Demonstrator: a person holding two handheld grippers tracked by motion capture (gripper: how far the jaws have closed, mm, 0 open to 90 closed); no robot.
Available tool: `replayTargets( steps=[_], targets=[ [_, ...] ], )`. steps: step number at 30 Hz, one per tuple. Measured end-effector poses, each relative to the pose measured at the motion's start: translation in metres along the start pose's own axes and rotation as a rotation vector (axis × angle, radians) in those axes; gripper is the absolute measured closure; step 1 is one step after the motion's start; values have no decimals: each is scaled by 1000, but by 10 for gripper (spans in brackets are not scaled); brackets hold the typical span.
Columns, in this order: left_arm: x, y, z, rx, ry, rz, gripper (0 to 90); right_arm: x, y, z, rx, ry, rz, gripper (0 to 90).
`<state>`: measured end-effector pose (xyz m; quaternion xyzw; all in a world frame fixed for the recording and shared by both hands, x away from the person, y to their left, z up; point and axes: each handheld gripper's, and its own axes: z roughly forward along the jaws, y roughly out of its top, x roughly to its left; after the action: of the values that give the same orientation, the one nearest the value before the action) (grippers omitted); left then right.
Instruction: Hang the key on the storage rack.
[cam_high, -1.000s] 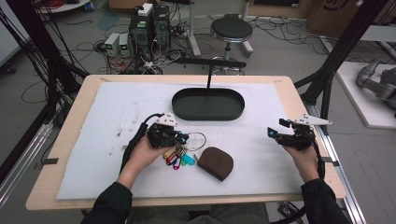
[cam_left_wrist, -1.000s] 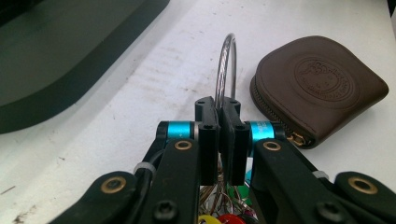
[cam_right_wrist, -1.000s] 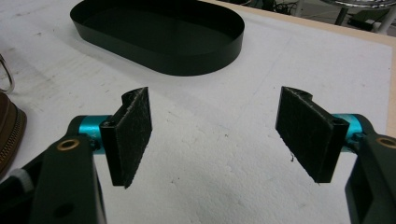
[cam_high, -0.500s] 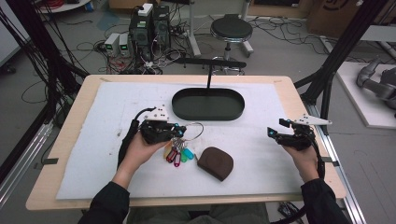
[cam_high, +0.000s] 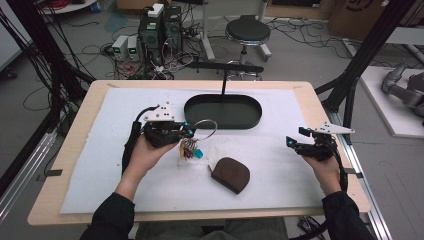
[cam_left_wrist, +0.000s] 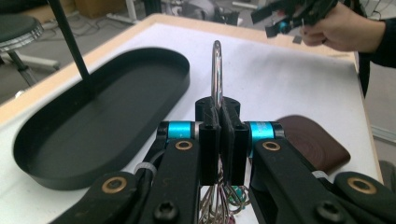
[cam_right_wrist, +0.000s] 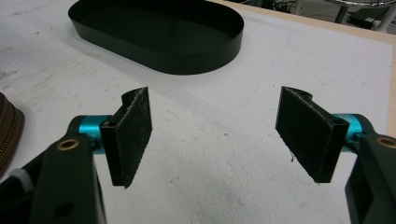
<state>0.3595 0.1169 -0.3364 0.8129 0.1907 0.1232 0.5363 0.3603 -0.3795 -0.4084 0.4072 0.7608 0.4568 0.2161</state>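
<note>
Wooden table spanning the middle of the high view, most of its top covered by a white sheet. Black oval tray lying on the sheet just above frame centre, a thin black rod rising at its far rim; the same tray fills the left of the left gripper view and the top of the right gripper view. Brown zip pouch on the sheet below centre, to the lower right of the keys; its edge shows at the far left of the right gripper view and at the right of the left gripper view. Left gripper, held in the left hand left of centre, jaws pressed together on a metal key ring; in the left gripper view the ring stands upright out of the closed pads. Bunch of keys with coloured tags hanging from the ring under the gripper, just above or touching the sheet, which cannot be told. Right gripper, held in the right hand at the right of the sheet, well apart from tray and pouch; jaws spread wide with nothing between them, bare sheet showing between the pads
</note>
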Motion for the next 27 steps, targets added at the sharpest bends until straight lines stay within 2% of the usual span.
replayTargets(
  steps=[16,27],
  targets=[
    [12,35,-12,-45,46,15,864,0,0,2,2,3,0,275],
    [29,62,-5,-47,84,10,864,-1,0,2,2,3,0,275]
  ],
)
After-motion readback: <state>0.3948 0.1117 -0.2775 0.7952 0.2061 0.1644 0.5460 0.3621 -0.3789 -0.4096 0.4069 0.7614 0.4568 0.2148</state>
